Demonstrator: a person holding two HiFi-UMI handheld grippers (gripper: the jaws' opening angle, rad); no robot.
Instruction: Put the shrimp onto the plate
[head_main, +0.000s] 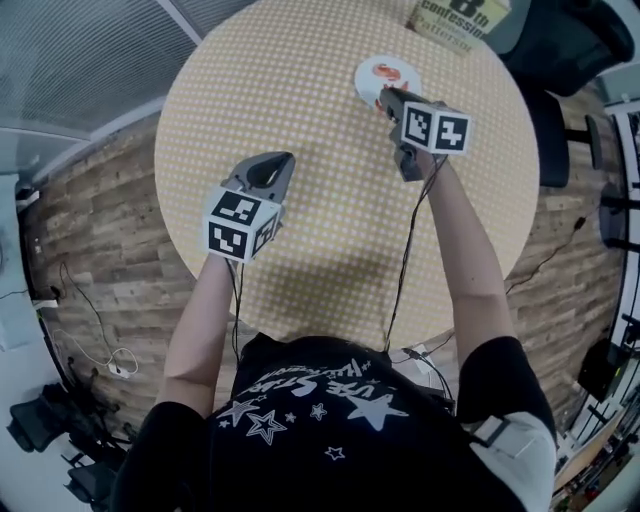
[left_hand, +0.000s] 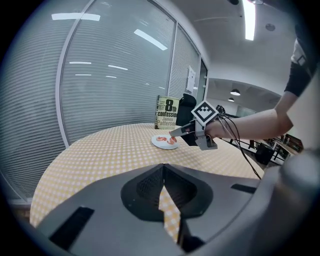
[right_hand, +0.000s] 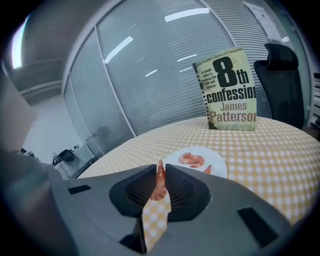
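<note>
right tongs (right_hand: 159, 169) were clamped narrow on a shrimp (right_hand: 160, 184), which stood upright between the jaws with its thin end up, just short of the plate (right_hand: 216, 161). in the head view their tips hung over the plate's near rim. that white plate sat toward the far side of the round checked desk (head_main: 300, 90), in front of a standing book (right_hand: 230, 92), and carried a curled shrimp (right_hand: 192, 159) plus a second piece (right_hand: 207, 170) by its near edge. left tongs (left_hand: 162, 175) hovered over the desk on the person's side, well apart from the plate. their jaws were pressed together on nothing, with only a sliver of checked cloth showing beyond them.

the held shrimp looked small, light and soft, and probably slick. a hard squeeze would likely crush it or squirt it out sideways. a gentle hold across the thick middle of the body seemed safest, rather than on the thin tail. gripped that way, it should drop free once the jaws eased apart low over a bare part of the plate.
</note>
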